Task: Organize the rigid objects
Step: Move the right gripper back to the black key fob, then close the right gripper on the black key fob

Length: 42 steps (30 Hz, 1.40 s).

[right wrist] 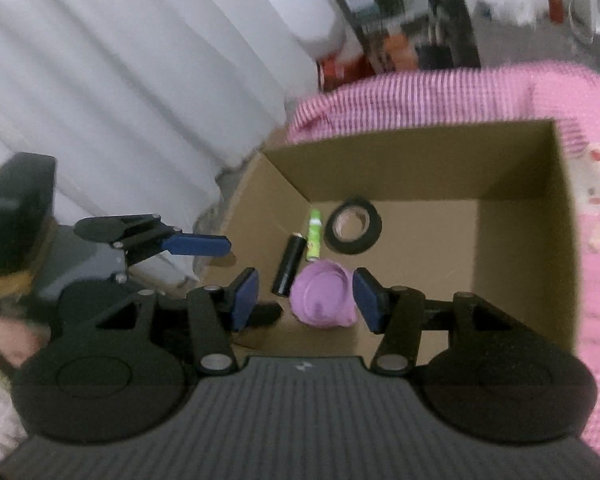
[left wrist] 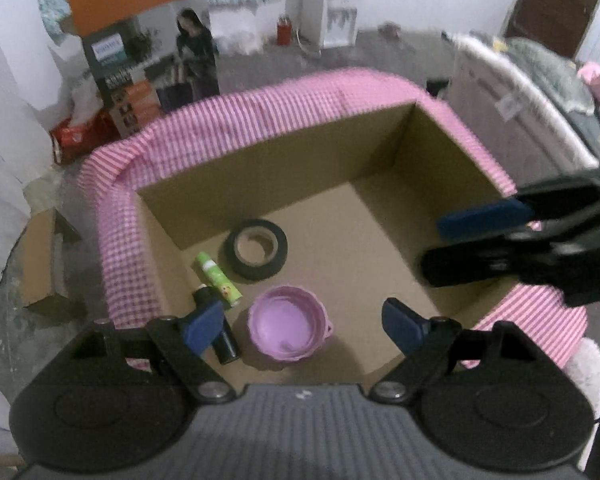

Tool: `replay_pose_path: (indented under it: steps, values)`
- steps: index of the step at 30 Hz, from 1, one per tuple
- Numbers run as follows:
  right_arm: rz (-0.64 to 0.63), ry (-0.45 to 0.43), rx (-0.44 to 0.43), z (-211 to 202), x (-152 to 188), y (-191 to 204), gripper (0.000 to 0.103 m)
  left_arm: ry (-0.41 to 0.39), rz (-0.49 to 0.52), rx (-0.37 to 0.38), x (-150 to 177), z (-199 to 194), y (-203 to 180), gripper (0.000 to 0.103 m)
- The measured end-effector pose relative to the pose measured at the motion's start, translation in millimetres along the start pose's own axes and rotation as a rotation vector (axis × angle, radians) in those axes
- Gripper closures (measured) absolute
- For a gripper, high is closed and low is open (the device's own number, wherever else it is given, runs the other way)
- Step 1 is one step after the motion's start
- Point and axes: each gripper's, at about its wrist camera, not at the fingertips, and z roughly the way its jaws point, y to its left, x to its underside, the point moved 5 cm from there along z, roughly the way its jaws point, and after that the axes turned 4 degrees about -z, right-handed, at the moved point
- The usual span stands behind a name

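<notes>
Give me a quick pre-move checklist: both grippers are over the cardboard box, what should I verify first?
1. Left gripper jaws open, nothing held: ok.
2. Right gripper jaws open, nothing held: ok.
3. Purple bowl, black tape roll, green tube and black cylinder lie on the cardboard box floor: ok.
4. Bowl upright, clear of the tape roll: ok.
5. Tube and cylinder touching or apart: cannot tell.
6. Anything left outside the box to pack: cannot tell.

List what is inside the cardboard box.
Inside the cardboard box: a black tape roll, a green tube, a black cylinder and a purple bowl, all on its floor. The near corners are hidden behind the gripper bodies.
</notes>
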Motion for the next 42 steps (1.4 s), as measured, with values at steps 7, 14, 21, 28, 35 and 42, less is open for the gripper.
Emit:
replay_pose_path:
  steps: [7, 14, 21, 28, 35, 42]
  values:
    - [-0.04, -0.221, -0.011, -95.9, 52.5, 11.6, 0.05, -0.175, 0.004, 0.012, 31.7, -65.6, -18.2, 0.014]
    - [-0.014, -0.3, 0.052, -129.6, 139.7, -3.5, 0.049, -0.294, 0.054, 0.055, 98.9, -83.0, -71.3, 0.012]
    - [0.101, -0.193, 0.104, -90.5, 205.7, -47.3, 0.049, -0.252, 0.053, 0.167, 163.2, -22.8, -129.9, 0.013]
    - [0.097, -0.102, 0.095, -49.1, 212.5, -66.0, 0.053, -0.253, 0.064, 0.185, 178.4, 28.2, -159.3, 0.028]
    - [0.114, -0.044, 0.09, -8.0, 189.2, -77.7, 0.07, -0.274, 0.081, 0.109, 169.1, 65.3, -162.9, 0.043]
    - [0.156, 0.048, 0.037, 30.0, 177.5, -93.7, 0.081, -0.265, 0.052, 0.071, 163.1, 89.7, -165.1, 0.049]
